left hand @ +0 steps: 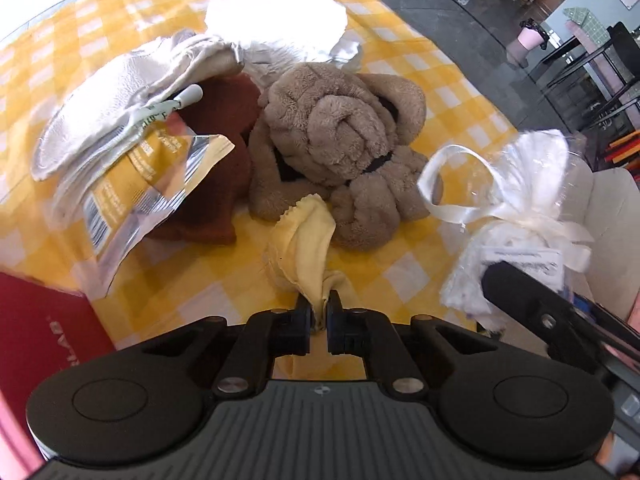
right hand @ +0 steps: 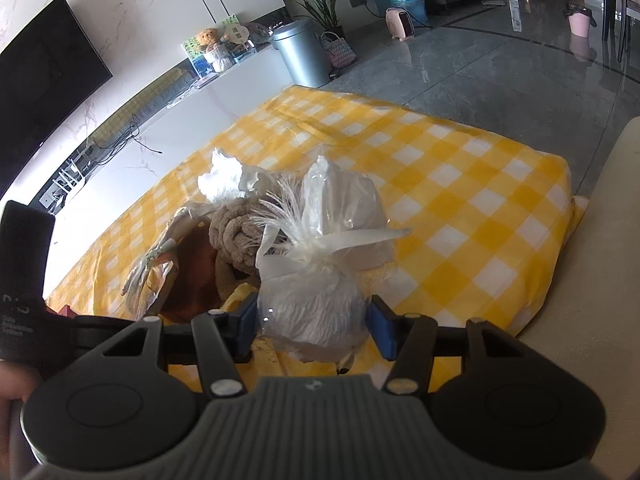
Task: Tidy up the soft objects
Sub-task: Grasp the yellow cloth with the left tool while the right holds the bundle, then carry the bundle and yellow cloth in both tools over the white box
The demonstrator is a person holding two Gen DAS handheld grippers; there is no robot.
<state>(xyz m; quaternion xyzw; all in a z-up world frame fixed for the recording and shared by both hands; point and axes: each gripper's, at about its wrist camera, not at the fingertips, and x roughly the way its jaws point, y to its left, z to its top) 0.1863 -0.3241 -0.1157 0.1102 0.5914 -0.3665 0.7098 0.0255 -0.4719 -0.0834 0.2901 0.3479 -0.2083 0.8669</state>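
Risk was slippage: your left gripper had pinched shut on just a corner of the yellow cloth lying by the plush dog. Right gripper seemingly squeezed the ribboned cellophane bag, slippery stuff.

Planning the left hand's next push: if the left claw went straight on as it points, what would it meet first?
Likely the tan plush dog, just beyond the yellow cloth pinched in the left claw; depth is unclear.
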